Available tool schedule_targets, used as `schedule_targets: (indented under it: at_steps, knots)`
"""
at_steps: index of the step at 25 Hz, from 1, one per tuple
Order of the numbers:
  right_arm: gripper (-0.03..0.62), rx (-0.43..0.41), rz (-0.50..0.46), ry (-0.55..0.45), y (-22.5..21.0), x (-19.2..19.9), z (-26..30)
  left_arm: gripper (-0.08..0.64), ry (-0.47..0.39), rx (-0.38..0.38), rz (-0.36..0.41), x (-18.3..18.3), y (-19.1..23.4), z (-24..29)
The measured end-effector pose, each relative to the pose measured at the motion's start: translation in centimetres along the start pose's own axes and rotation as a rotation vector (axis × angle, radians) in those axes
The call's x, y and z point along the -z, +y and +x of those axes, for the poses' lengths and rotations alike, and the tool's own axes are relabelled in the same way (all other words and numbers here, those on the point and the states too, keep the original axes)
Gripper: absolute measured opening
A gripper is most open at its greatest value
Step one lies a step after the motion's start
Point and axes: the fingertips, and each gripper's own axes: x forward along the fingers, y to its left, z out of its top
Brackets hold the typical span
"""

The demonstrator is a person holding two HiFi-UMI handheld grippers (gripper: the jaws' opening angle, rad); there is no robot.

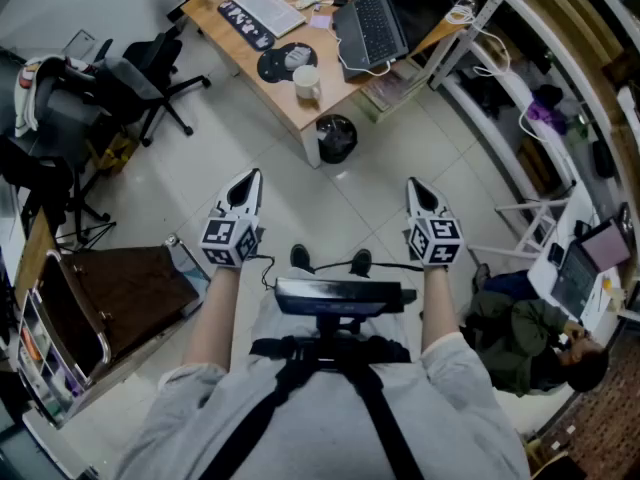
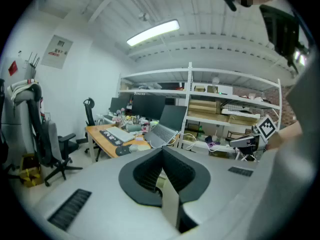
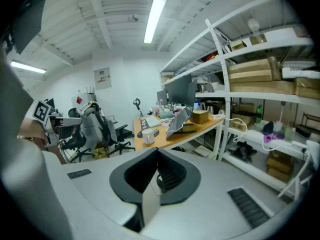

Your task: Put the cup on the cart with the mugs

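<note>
A white cup (image 1: 307, 81) stands near the front corner of a wooden desk (image 1: 278, 86), far ahead of both grippers. The right gripper view shows the same cup (image 3: 148, 135) on the desk (image 3: 175, 134), well beyond the jaws. My left gripper (image 1: 248, 182) and right gripper (image 1: 417, 188) are held side by side over the tiled floor, both pointing towards the desk. Each is shut with nothing between its jaws, which meet along a line in the left gripper view (image 2: 162, 154) and the right gripper view (image 3: 157, 153). I cannot make out any mugs.
A black bin (image 1: 336, 138) sits on the floor by the desk corner. Office chairs (image 1: 150, 73) stand at the left. A brown-topped cart with a metal rail (image 1: 120, 298) is at lower left. White shelving (image 1: 540, 118) runs along the right, where a person (image 1: 530, 338) sits.
</note>
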Motion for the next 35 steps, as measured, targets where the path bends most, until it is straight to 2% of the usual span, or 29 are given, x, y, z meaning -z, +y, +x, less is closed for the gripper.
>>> schedule_targets:
  at_steps: [3, 5, 16, 22, 28, 35]
  knots:
    - [0.001, -0.043, -0.059, -0.054, 2.1, -2.3, -0.4, 0.006, -0.068, -0.003, 0.081, -2.5, -0.7, -0.8]
    - [0.002, -0.067, -0.085, -0.07, 3.5, -3.1, -0.3, 0.006, -0.088, -0.001, 0.106, -3.2, -0.9, -1.2]
    - [0.002, -0.084, -0.122, -0.031, 7.5, -3.3, 2.5, 0.006, -0.096, 0.021, 0.062, -3.1, 2.1, -2.0]
    - [0.002, -0.073, -0.138, -0.024, 10.3, -3.8, 4.7, 0.006, -0.099, 0.042, 0.077, -3.3, 4.4, -2.2]
    - [0.002, -0.097, -0.119, -0.019, 13.2, -3.6, 7.6, 0.006, -0.098, 0.077, 0.086, -3.6, 6.3, -2.4]
    - [0.002, -0.092, -0.117, -0.001, 13.6, -4.9, 11.9, 0.006, -0.092, 0.079, 0.071, -3.9, 7.8, -0.9]
